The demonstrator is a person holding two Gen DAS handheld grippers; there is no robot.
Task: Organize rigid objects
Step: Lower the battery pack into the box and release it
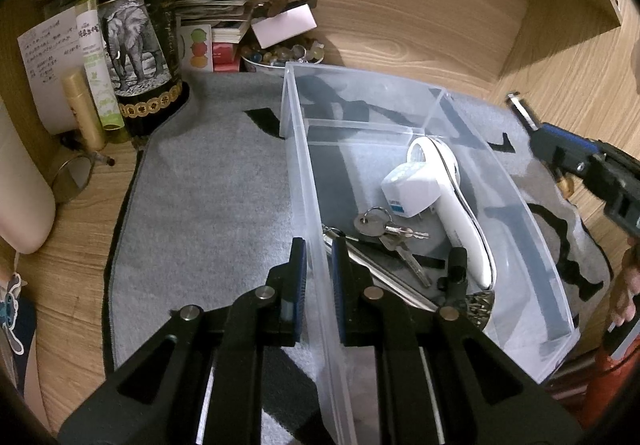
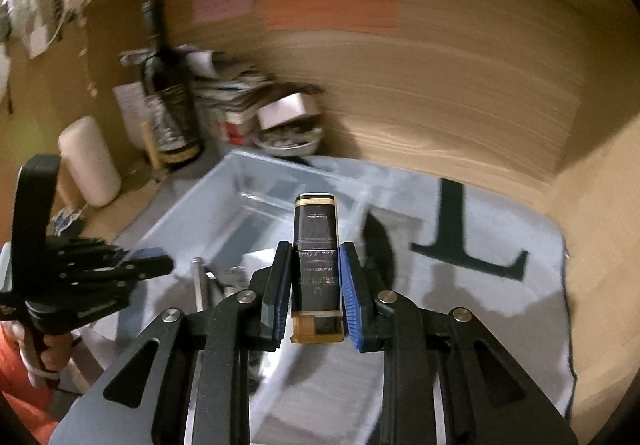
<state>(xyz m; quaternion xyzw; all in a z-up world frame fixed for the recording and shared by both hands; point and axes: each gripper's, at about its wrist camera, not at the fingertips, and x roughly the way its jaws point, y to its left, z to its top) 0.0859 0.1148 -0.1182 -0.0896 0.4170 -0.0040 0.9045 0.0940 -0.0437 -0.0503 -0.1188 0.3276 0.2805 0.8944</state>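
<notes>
A clear plastic bin (image 1: 532, 229) stands on a grey mat (image 1: 208, 205). In it lie a white handheld device (image 1: 448, 197), a bunch of keys (image 1: 384, 229) and a metal rod. My left gripper (image 1: 318, 257) is shut on the bin's near left wall. My right gripper (image 2: 314, 269) is shut on a black and amber lighter (image 2: 317, 265), held upright above the mat beside the bin (image 2: 240, 201). The right gripper also shows at the right edge of the left wrist view (image 1: 520, 109). The right wrist view is blurred.
A dark bottle with an elephant label (image 1: 136, 33), tubes, a gold stick (image 1: 82, 109), papers and a bowl of beads (image 1: 280, 53) crowd the back left corner. A small round mirror (image 1: 72, 177) lies left of the mat. Wooden walls close in behind and to the right.
</notes>
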